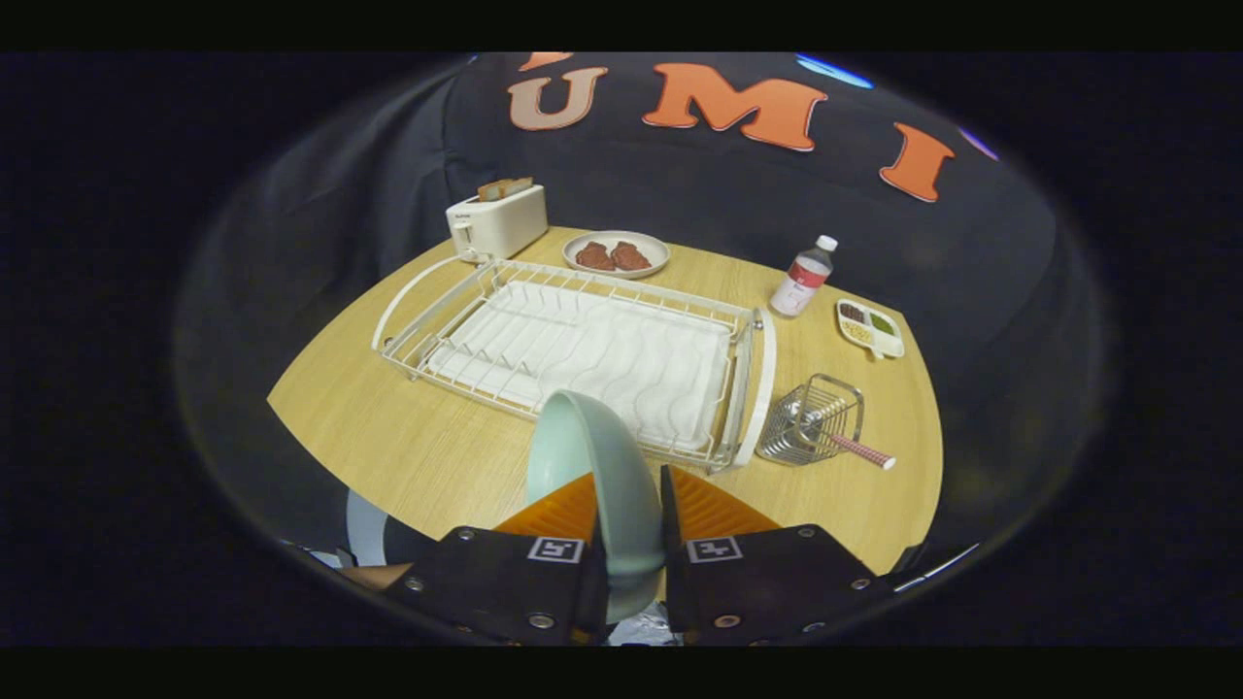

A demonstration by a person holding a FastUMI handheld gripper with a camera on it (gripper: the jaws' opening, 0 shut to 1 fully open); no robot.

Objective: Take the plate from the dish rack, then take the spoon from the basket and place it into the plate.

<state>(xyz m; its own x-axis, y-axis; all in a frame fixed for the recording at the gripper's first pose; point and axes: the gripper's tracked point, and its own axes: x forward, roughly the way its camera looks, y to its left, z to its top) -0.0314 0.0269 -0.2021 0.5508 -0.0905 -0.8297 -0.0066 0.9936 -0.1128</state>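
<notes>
- The bench (437, 427) was a pale wood top and carried everything I could see.
- The dish rack (583, 354), white wire over a white ribbed drain mat, lay across the middle of the bench, beyond my fingers, with no dishes standing in it.
- The plate (592, 466), pale green, stood on edge between my two orange fingers (558, 510), out of the rack and just in front of its near rail.
- My claw (629, 505) was closed narrow on the plate, one finger pressed on each face.
- A cream toaster (497, 221) sat at the far corner of the rack with a slice poking out of the top; any marking on it was too small to read.
- A second plate (616, 254) with two brown pieces on it lay just beside the toaster.
- The wire basket (811, 419) stood near the rack's right end, ahead of my fingers and to their right.
- A bottle (802, 277) with a white cap and a red label stood beyond the basket; I could not read the label.
- A small divided dish (870, 328) lay just right of the bottle.
- The spoon (859, 450) lay in the basket, its pink handle sticking out over the rim.
</notes>
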